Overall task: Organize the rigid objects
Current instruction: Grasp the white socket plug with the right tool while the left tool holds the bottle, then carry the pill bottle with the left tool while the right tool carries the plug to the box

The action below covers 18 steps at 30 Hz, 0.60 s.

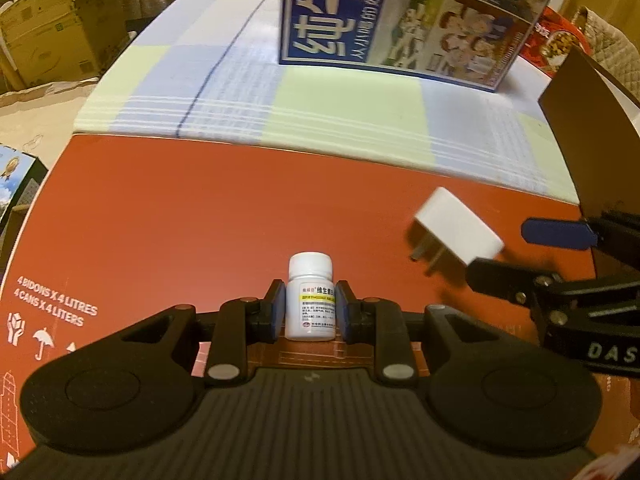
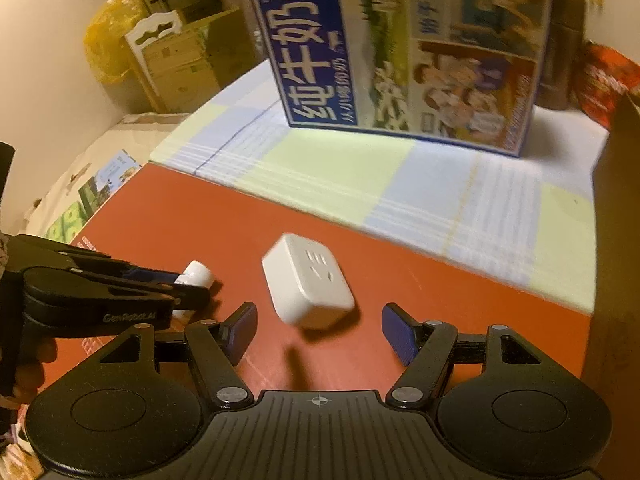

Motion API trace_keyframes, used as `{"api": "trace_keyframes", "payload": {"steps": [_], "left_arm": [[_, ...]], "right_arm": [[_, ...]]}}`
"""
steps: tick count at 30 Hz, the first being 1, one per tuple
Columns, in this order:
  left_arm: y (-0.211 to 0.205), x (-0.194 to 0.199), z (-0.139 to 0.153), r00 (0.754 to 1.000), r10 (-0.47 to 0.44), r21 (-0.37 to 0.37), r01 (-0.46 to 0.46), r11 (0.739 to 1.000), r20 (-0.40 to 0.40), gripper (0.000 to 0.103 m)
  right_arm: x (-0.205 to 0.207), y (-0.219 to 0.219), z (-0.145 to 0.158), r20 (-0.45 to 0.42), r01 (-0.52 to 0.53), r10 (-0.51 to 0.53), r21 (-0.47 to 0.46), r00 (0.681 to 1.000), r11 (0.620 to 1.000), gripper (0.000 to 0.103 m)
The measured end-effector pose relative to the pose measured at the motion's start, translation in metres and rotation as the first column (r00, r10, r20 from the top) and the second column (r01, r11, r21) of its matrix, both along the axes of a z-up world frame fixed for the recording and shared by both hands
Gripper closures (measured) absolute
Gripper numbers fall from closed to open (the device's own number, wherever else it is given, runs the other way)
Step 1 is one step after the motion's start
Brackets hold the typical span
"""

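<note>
This looks like a home: a checked cloth [image 1: 320,112] covers the table, a milk box [image 2: 400,48] stands far back, and cardboard boxes [image 2: 180,56] pile up far left.

Glossy white plastic bottle [image 1: 311,298] — matt red cardboard [image 1: 200,220], checked cloth [image 1: 320,120]

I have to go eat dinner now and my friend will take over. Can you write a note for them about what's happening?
Left hand-held gripper: shut on the small white pill bottle, upright over the red board.
Right hand-held gripper: open, holding nothing; the white plug adapter lies on the board just ahead of its fingers.
Behind: a milk carton box on the checked cloth.
Done: bottle grasped.
Left: place the bottle, then probably take the adapter.
</note>
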<state>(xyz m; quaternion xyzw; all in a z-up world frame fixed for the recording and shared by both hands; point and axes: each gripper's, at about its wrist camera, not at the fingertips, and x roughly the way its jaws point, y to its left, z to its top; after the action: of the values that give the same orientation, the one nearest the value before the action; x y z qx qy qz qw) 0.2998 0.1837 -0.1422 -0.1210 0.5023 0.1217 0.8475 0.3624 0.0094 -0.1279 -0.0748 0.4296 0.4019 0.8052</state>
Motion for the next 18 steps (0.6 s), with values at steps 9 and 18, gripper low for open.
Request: {"api": "trace_keyframes", "payload": {"steps": [9, 18], "left_arm": [[0.001, -0.003, -0.001, 1.000, 0.001, 0.014, -0.001, 1.000, 0.007, 0.081], [-0.003, 0.002, -0.003, 1.000, -0.016, 0.013, 0.016, 1.000, 0.003, 0.081]], "right_arm": [[0.009, 0.031, -0.017, 0.034, -0.044, 0.046, -0.048, 0.998, 0.998, 0.036], [0.009, 0.024, -0.024, 0.060, -0.036, 0.038, -0.042, 0.997, 0.998, 0.054]]}}
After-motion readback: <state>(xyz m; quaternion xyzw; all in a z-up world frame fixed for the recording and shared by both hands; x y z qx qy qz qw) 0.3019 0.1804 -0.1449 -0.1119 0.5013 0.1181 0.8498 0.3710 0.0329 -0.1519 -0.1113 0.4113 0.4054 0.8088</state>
